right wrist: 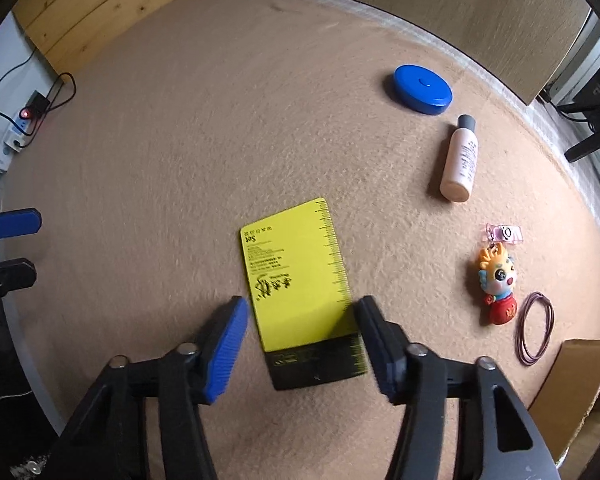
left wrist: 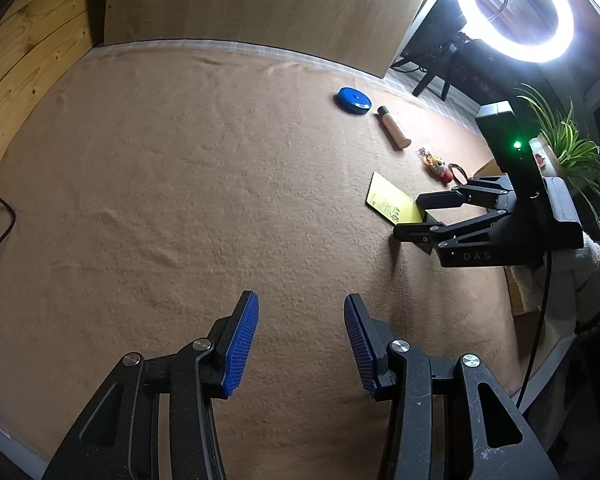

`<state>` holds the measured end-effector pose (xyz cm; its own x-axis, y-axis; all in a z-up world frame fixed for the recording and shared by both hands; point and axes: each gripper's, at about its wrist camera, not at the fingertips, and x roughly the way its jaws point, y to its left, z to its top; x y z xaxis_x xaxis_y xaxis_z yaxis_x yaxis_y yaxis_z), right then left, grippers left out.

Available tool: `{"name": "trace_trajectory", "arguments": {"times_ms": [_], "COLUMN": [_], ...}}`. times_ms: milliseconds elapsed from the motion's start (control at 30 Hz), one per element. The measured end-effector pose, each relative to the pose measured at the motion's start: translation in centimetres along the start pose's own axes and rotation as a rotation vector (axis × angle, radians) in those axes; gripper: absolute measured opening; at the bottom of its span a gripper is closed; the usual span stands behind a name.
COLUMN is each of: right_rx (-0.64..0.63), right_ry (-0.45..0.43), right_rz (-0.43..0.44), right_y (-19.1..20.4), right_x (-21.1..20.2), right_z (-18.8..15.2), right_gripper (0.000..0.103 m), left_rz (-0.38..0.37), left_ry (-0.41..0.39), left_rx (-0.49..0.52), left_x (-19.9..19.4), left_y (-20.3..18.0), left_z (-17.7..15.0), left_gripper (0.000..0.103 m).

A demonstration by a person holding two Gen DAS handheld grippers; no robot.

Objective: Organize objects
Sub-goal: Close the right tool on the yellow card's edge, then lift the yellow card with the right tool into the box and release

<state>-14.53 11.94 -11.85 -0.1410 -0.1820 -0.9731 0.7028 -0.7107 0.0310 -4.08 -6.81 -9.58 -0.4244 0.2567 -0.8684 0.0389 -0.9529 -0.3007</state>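
Nearest, in the right wrist view: right gripper (right wrist: 302, 342), black struts and ribbed blue rubber pads, jaws apart and straddling a flat yellow card (right wrist: 300, 280). Card thin and rectangular, printed black text and a ruler scale down one long edge, a black band at its near end, lying flat on the tan felt cloth (right wrist: 180, 160). Right-hand finger seemingly at the card's edge, left-hand pad clear of it by a strip of cloth; slight blur there, so contact unsure. No grip on the card.

Right of the card, well apart: a glossy cartoon figurine keychain (right wrist: 498, 286) with a pink clip at its top, and just beside it thin purple elastic loops (right wrist: 535, 330), next to a brown cardboard box (right wrist: 576, 384) at the corner.

Farther off: a smooth peach-coloured bottle (right wrist: 460, 160) with a grey cap, on its side; beyond it a round, flat blue disc (right wrist: 422, 89), maybe a tape-measure case.

From the left wrist view: left gripper (left wrist: 301, 344), same ribbed blue pads, open over bare nubby cloth, nothing between them. Far right, a glaring ring light (left wrist: 516, 12) above a spiky green plant (left wrist: 572, 148); pale wooden board (left wrist: 260, 0) upright behind the cloth
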Motion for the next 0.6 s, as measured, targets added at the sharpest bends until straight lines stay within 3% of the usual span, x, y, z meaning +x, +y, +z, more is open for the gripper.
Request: {"name": "trace_trajectory", "arguments": {"times_ms": [300, 600], "right_rx": [0.046, 0.213], "right_ry": [-0.025, -0.177], "right_rz": [-0.014, -0.049], "right_y": [-0.4, -1.9], "right_x": [-0.8, -5.9], "right_z": [-0.7, -4.2], "right_gripper": [0.047, 0.047], "left_rz": [-0.008, -0.017], "left_ry": [0.004, 0.009], "left_rx": [0.018, 0.031], "left_x": [0.5, 0.8], "left_y": [-0.6, -1.1], "left_z": [0.3, 0.7], "left_gripper": [0.048, 0.048]}}
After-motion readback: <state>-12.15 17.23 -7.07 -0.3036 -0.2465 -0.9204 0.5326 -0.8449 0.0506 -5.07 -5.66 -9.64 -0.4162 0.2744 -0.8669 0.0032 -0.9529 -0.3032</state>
